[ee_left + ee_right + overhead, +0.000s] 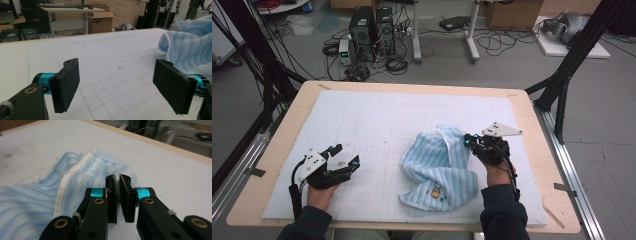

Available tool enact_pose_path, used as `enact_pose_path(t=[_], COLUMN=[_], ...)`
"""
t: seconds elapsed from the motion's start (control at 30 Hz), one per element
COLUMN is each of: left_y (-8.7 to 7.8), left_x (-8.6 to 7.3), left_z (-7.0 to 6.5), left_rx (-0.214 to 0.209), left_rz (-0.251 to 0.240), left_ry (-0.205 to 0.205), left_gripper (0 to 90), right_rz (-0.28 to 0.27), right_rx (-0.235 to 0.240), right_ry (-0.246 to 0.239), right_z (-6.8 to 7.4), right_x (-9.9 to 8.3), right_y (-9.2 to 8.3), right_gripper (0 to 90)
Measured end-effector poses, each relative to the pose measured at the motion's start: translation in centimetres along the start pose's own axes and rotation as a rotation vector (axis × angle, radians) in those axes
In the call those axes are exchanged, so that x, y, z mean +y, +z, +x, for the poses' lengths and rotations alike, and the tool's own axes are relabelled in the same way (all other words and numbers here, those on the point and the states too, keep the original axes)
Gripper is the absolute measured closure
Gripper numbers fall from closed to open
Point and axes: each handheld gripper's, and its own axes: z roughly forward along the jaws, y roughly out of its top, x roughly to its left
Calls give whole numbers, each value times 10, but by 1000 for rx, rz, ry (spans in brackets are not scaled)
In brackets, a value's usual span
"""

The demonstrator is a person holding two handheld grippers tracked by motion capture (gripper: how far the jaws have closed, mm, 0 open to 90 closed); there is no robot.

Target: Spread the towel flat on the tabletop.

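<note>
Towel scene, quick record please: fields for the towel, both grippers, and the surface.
towel: light blue striped towel, crumpled, small cartoon print near its front edge
right gripper: right gripper jaws nearly together, at the towel's raised far corner; grip on the cloth unclear
left gripper: left gripper jaws wide apart, nothing between them, apart from the towel
surface: white gridded mat on a wooden table

Towel (439, 170) on mat (377, 120) — between both tools

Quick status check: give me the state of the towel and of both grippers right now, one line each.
Light blue striped terry towel: crumpled in a loose heap on the white foam mat, one white-edged corner lifted.
Right gripper: jaws shut on the towel's raised corner.
Left gripper: jaws wide open, nothing between them, apart from the towel, just above the mat.
</note>
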Motion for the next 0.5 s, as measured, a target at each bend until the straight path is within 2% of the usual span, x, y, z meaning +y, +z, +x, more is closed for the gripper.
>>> enact_pose_path(t=[0.03, 0.07, 0.17, 0.23, 0.27, 0.33, 0.37, 0.43, 0.47, 0.5], left_y=[0, 0, 1, 1, 0, 1, 0, 1, 1, 1], left_x=[0, 0, 0, 0, 0, 0, 0, 0, 0, 0], left_z=[0, 0, 0, 0, 0, 0, 0, 0, 0, 0], left_rx=[0, 0, -1, -1, 0, 0, 1, -1, -2, -2], left_rz=[1, 2, 6, 6, 6, 6, 7, 7, 9, 9], left_ry=[0, 0, -1, -2, -2, -1, -2, -1, -1, 1], left_gripper=[218, 219, 218, 219, 218, 219, 219, 219, 219, 218], right_rz=[0, 1, 10, 44, 47, 43, 38, 39, 41, 63], right_rx=[0, -56, -42, -51, -53, -40, -30, -23, -8, 19], right_ry=[0, 8, 29, 13, 29, 39, 40, 38, 32, 5], right_z=[0, -3, -5, -3, -3, -3, -2, -2, 0, 4], right_x=[0, -1, -3, -7, -9, -10, -12, -13, -13, -12], right_y=[0, -3, -2, 4, 5, 6, 6, 6, 7, 10], right_gripper=[847, 845, 819, 645, 626, 603, 535, 510, 493, 448])
